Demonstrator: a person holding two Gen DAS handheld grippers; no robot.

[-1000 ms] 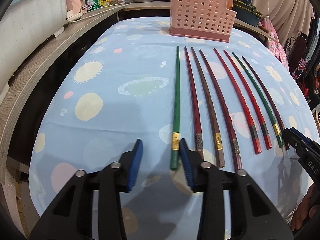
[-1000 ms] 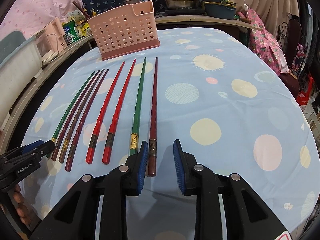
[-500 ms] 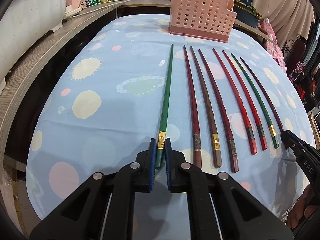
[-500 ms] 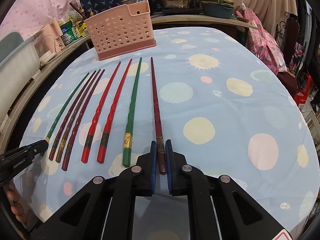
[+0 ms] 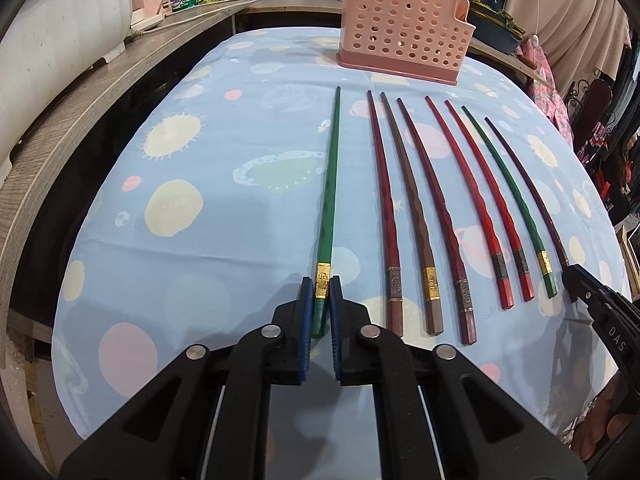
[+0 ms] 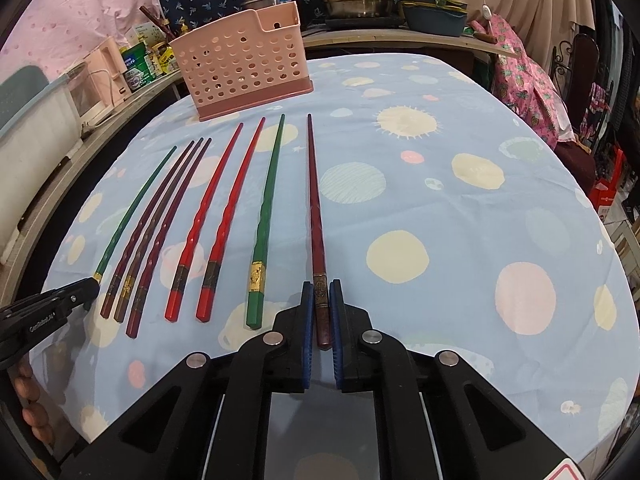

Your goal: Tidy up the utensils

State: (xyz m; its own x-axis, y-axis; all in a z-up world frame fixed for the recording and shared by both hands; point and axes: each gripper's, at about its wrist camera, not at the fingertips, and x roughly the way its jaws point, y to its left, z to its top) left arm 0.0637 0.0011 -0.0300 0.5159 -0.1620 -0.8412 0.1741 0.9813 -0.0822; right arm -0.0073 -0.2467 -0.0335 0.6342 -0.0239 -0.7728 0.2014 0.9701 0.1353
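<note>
Both of your grippers have closed since a second ago. Your left gripper (image 5: 321, 294) now clamps the green chopstick (image 5: 329, 200). Your right gripper (image 6: 320, 300) clamps the dark red chopstick (image 6: 314, 200) on the counter (image 6: 460, 220).

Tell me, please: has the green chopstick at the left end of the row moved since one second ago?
Yes. The green chopstick, now clamped by the left gripper, has swung away from the neighbouring dark red chopstick, so the gap between them is wider.

Left tool (image 5: 320, 300) and right tool (image 6: 320, 304), each clamped on a chopstick
</note>
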